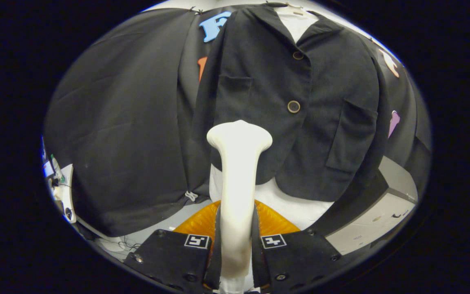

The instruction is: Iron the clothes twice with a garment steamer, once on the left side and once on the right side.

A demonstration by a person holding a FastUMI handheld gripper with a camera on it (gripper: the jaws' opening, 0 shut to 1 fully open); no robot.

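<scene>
- Where the two fingers meet at the bottom centre of the frame, the gripper (237, 245) is seen closed on the handle of the garment steamer (238, 179), with one finger pressed against each side of it.
- The steamer is held upright, its white neck rising from between the fingers to a flared head at the middle of the frame.
- The head is set against the lower hem of the jacket (292, 106), left of its lower button (293, 106); whether it touches the cloth cannot be told.
- An orange ribbed object (198, 222) is seen just behind the fingers, low in the frame.
- The dark jacket is hung in the upper centre and right of the frame, over a white form (296, 204) that shows below the hem and at the collar.
- A patch pocket (351, 139) is seen on the jacket at the right.
- A grey box (382, 216) is placed at the lower right, beyond the jacket.
- Black cloth (120, 134) is draped across the left half of the frame.
</scene>
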